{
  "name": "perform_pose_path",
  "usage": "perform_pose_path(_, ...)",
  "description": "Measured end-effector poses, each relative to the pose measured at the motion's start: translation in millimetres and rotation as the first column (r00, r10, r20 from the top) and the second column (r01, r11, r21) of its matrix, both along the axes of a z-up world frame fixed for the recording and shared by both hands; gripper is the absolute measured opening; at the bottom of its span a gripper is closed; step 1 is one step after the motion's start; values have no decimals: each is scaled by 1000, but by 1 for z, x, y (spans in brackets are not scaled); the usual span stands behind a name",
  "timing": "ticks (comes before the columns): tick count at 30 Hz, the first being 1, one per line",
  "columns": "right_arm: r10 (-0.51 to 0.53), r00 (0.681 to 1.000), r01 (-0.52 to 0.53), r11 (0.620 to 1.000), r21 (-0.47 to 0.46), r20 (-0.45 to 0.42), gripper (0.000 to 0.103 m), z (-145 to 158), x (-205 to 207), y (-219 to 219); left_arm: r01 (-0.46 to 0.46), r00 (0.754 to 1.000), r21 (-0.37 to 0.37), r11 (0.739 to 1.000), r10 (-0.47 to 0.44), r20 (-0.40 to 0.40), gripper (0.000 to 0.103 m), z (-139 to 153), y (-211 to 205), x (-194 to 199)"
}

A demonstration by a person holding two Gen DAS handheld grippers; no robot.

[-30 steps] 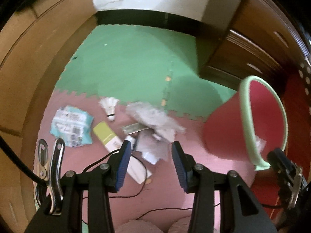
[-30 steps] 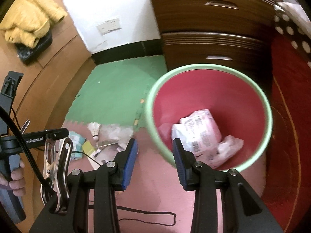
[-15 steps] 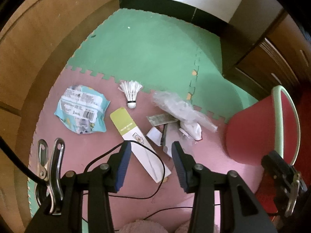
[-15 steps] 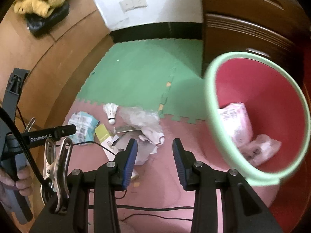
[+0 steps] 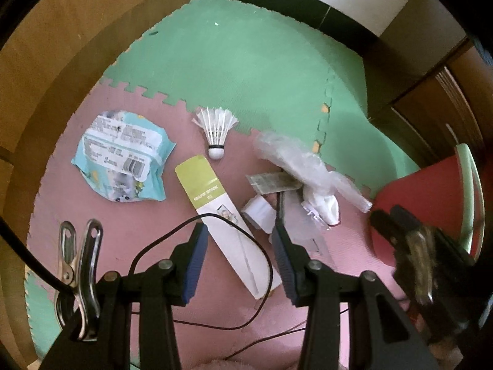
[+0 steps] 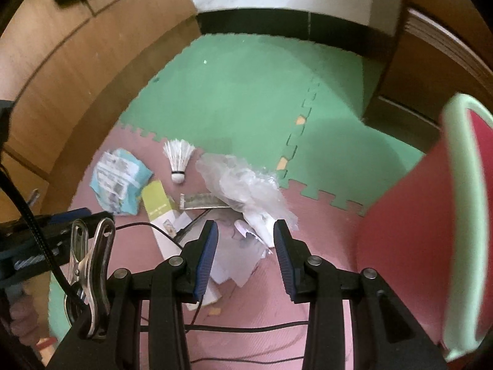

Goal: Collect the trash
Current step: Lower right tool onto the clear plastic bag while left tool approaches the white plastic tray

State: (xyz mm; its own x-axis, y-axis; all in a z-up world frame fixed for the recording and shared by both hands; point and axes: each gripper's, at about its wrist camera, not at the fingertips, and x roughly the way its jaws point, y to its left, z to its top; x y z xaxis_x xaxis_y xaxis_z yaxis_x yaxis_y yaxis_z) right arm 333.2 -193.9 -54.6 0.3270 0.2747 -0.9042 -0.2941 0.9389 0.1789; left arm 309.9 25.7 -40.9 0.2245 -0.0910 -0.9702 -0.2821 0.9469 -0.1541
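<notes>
Both grippers, left [image 5: 237, 240] and right [image 6: 245, 237], jaws wide open, empty, over floor litter (shuttlecock [image 5: 216, 129], wrappers [image 5: 123, 154]) beside red bin [image 6: 406, 234].

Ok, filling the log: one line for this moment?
left gripper: open, over box | right gripper: open, over paper | bin: right

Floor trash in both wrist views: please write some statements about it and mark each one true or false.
1. The shuttlecock lies on the pink mat. True.
2. The left gripper is shut on the yellow-and-white box. False: it is open and holds nothing.
3. The blue wrapper lies left of the box. True.
4. The red bin has a black rim. False: the rim is light green.
5. The right gripper holds the clear plastic bag. False: it is open and empty.
</notes>
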Motion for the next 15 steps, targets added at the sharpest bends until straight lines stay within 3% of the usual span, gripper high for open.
perform_pose_path(6,41,998,-42,999,-33,-47,38,-45,28,23,-24,1000,-18,1000,23,-4,45,-17,8,-3)
perform_pose_path(15,110,991,-118,987,-111,-78,39,-88,56,48,-60,998,-36,998,59,-14,45,-37,18,-7)
